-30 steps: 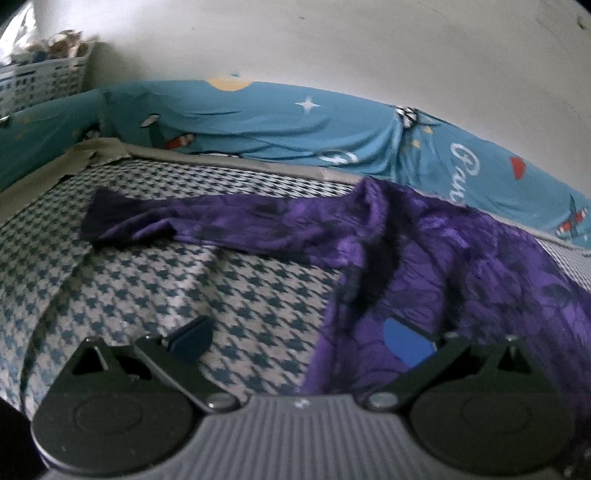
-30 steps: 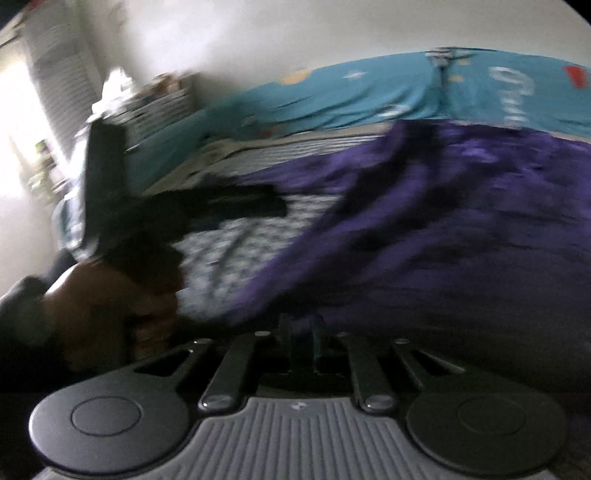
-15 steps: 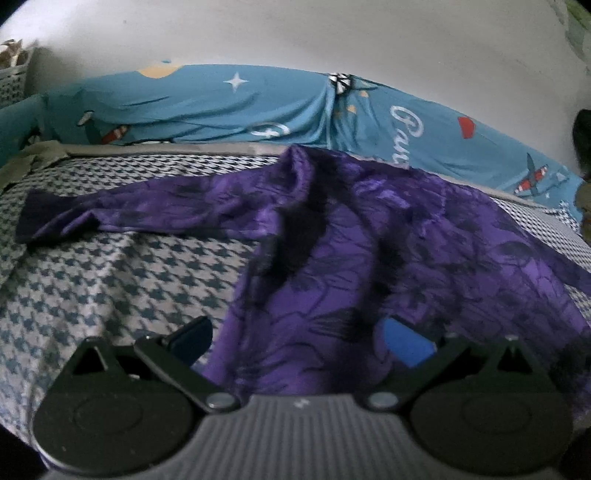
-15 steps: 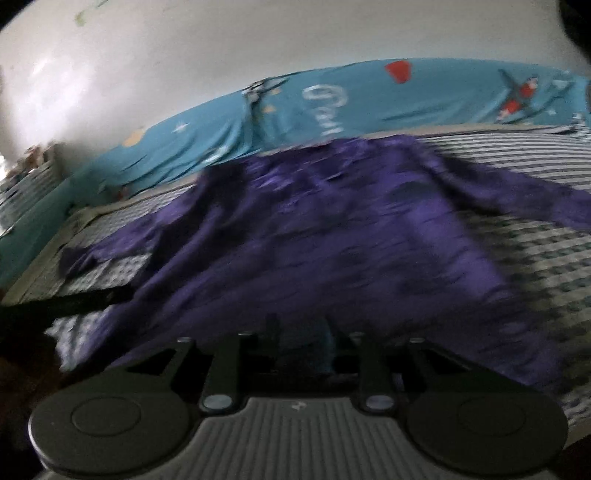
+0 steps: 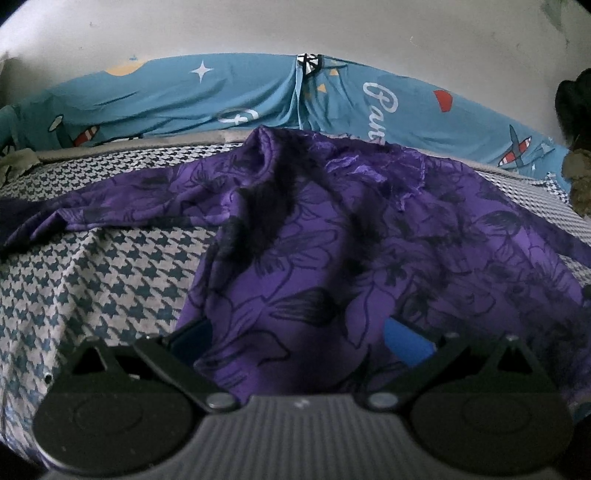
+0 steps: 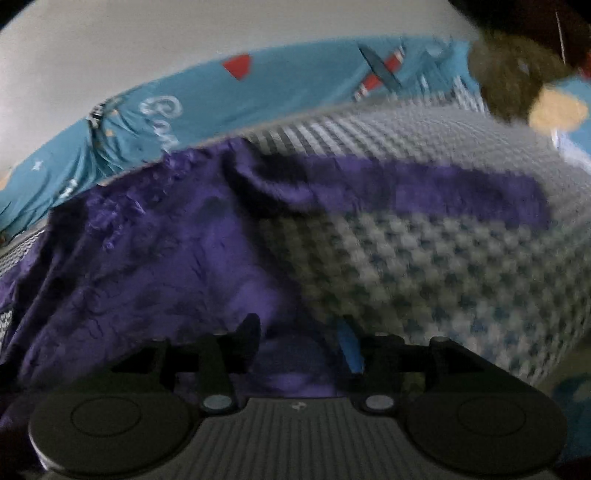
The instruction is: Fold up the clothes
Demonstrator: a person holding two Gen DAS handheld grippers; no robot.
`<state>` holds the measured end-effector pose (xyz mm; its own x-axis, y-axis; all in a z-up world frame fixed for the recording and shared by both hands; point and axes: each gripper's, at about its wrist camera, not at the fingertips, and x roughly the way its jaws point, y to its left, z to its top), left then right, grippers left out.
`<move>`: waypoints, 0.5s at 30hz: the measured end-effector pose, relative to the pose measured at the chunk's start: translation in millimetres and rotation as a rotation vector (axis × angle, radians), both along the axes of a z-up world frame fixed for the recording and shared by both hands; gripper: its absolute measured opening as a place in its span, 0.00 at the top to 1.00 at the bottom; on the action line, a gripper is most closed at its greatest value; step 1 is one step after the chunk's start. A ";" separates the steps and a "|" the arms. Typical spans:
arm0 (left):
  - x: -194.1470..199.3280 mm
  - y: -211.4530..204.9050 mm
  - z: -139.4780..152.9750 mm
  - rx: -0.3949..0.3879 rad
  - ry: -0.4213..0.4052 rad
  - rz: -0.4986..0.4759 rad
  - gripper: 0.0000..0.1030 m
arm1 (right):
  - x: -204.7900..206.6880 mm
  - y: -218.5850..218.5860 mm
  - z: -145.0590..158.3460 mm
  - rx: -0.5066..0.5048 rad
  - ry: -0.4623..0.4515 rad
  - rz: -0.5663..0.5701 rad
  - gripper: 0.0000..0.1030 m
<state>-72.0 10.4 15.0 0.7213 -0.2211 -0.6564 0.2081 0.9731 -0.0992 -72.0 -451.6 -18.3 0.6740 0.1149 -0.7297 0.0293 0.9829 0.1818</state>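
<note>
Left gripper (image 5: 299, 339): jaws spread wide, with the near hem of the purple shirt (image 5: 332, 251) lying between the fingers; the blue pads (image 5: 406, 341) sit apart from each other and do not pinch the cloth.

Right gripper (image 6: 301, 341): jaws partly apart and opening. Purple cloth lies between the fingers, but the blur hides whether the pads press on it.

The shirt (image 6: 155, 258) lies spread on the houndstooth blanket (image 5: 92, 280) that covers the bed. One sleeve (image 5: 110, 195) extends to the left in the left wrist view; the other sleeve (image 6: 443, 192) extends to the right in the right wrist view.

Beyond the shirt, a blue printed sheet (image 5: 184, 99) runs along the pale wall (image 5: 295, 26).
</note>
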 end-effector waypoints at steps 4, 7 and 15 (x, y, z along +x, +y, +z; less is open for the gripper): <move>3.2 1.9 -3.9 0.014 0.005 0.022 0.00 | -3.1 6.1 -3.8 -0.016 0.010 0.026 0.62; 4.1 3.8 -6.4 0.031 0.011 0.036 0.00 | -5.4 8.7 -5.5 -0.028 0.010 0.026 0.82; 8.5 12.1 -16.7 0.113 0.038 0.114 0.00 | -23.4 3.0 7.7 -0.070 -0.115 -0.074 0.94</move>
<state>-63.4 22.5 -1.7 0.7113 -0.0630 -0.7001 0.0942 0.9955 0.0061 -95.4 -448.5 -10.6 0.7583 0.0136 -0.6518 0.0849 0.9892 0.1194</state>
